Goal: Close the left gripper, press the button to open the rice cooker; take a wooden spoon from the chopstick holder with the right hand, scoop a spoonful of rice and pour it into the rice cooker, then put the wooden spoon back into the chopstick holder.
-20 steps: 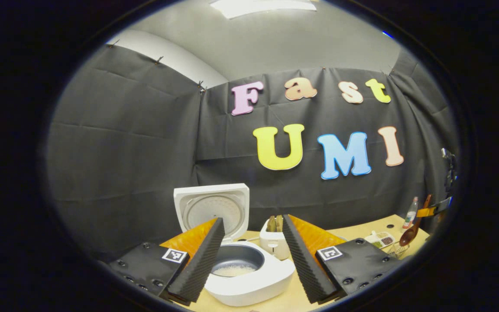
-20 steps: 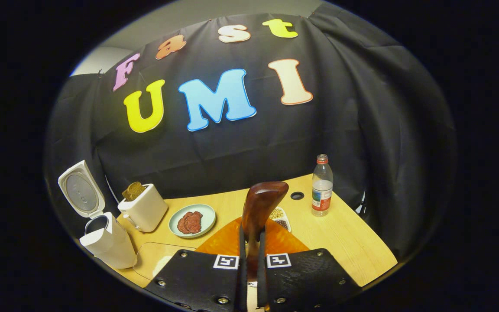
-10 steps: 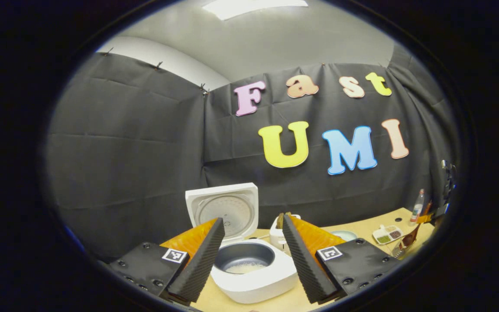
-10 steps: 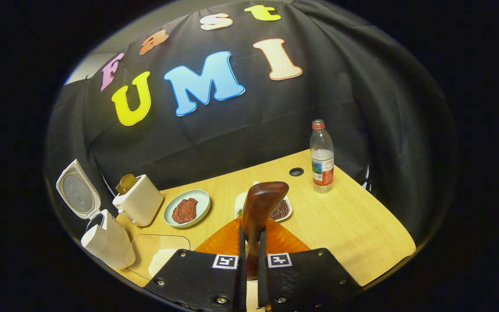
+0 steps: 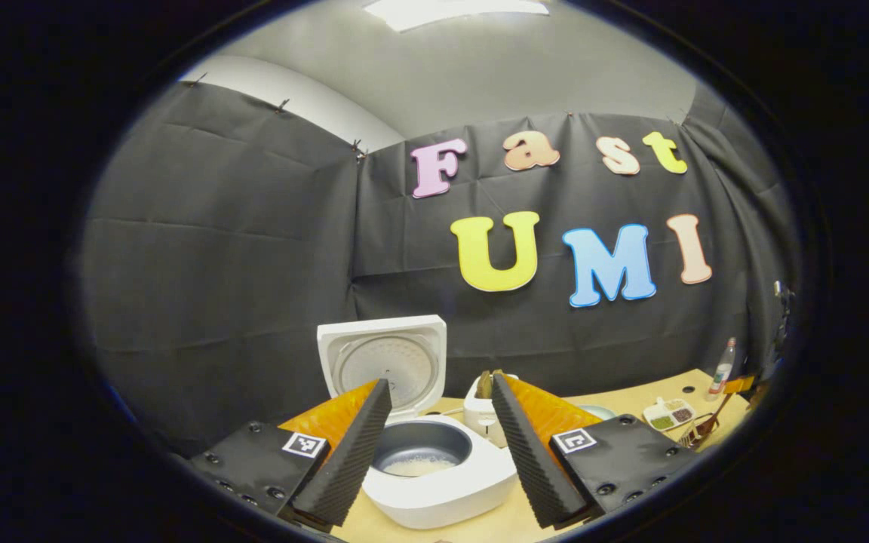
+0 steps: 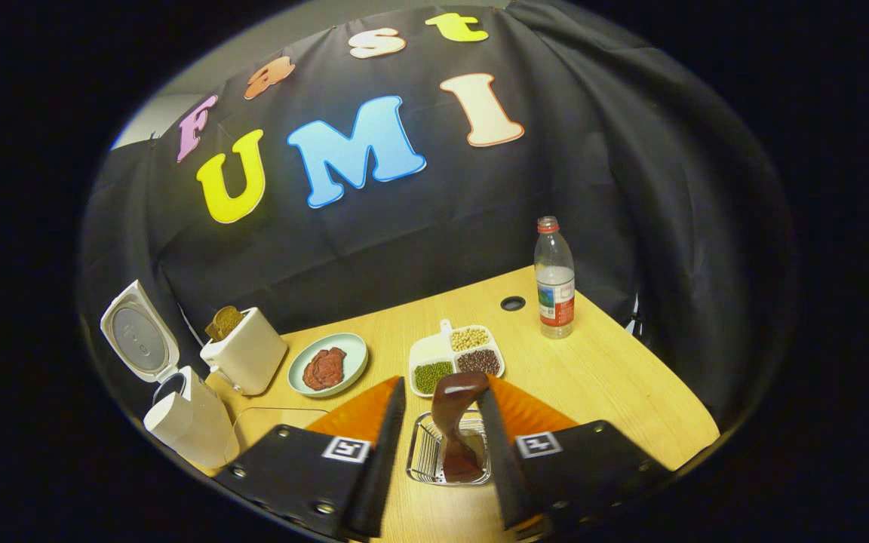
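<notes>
Dark brown wooden spoon (image 6: 455, 422), judged light, rigid and smooth, best gripped along its handle, stands in the wire chopstick holder (image 6: 425, 452) between the wide-open right gripper (image 6: 440, 445); left gripper (image 5: 440, 445) likewise spread.

I see bare table (image 6: 615, 385) to the right; the sectioned dish (image 6: 455, 356), the plate (image 6: 327, 363) and the toaster (image 6: 247, 351) stand behind the chopstick holder (image 6: 425, 452).
</notes>
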Demonstrator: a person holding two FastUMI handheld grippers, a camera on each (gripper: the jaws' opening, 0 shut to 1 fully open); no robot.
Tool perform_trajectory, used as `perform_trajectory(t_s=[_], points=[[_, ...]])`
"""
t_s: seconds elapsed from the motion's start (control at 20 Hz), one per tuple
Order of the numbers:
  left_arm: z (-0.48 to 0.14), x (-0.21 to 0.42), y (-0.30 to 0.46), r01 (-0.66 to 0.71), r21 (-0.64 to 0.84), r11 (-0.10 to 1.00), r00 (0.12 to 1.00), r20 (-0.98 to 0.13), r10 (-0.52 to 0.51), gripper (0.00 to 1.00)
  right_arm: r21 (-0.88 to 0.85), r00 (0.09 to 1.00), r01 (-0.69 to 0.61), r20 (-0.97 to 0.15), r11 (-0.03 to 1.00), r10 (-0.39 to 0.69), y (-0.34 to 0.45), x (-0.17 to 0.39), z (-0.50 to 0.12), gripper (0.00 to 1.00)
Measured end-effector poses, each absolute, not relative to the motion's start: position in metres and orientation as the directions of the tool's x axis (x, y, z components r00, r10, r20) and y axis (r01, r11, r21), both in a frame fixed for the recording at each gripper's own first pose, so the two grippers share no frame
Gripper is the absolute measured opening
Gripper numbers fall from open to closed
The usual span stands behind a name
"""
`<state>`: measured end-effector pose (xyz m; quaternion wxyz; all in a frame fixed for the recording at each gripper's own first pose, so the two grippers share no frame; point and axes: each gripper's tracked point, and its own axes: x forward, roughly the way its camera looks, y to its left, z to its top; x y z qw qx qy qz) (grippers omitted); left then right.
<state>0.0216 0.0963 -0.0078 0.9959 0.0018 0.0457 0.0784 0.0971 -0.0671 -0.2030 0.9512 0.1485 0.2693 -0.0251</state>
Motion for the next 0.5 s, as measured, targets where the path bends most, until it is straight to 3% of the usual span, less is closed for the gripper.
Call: perform_trajectory(t_s=[0.05, 0.15, 0.4, 0.45, 0.5], points=[[-0.007, 0.024, 0.097, -0.151, 0.008, 0.989, 0.985, -0.088, 0.151, 0.97, 0.246, 0.864, 0.133, -0.504, 0.960, 0.009, -0.072, 0.097, -0.192, 0.79], [-0.005, 0.031, 0.097, -0.144, 0.000, 0.990, 0.986, -0.082, 0.144, 0.97, 0.194, 0.889, 0.149, -0.456, 0.970, -0.045, -0.081, 0.098, -0.167, 0.94], [-0.004, 0.051, 0.110, -0.148, -0.019, 0.989, 0.986, -0.085, 0.146, 0.97, 0.115, 0.944, 0.147, -0.312, 0.982, -0.105, -0.078, 0.091, -0.097, 0.95], [-0.002, 0.057, 0.116, -0.157, -0.019, 0.987, 0.984, -0.085, 0.155, 0.93, 0.101, 0.949, 0.144, -0.296, 0.984, -0.108, -0.075, 0.089, -0.087, 0.95], [0.000, 0.063, 0.123, -0.167, -0.018, 0.986, 0.983, -0.086, 0.165, 0.97, 0.090, 0.955, 0.139, -0.275, 0.986, -0.110, -0.072, 0.086, -0.076, 0.94]])
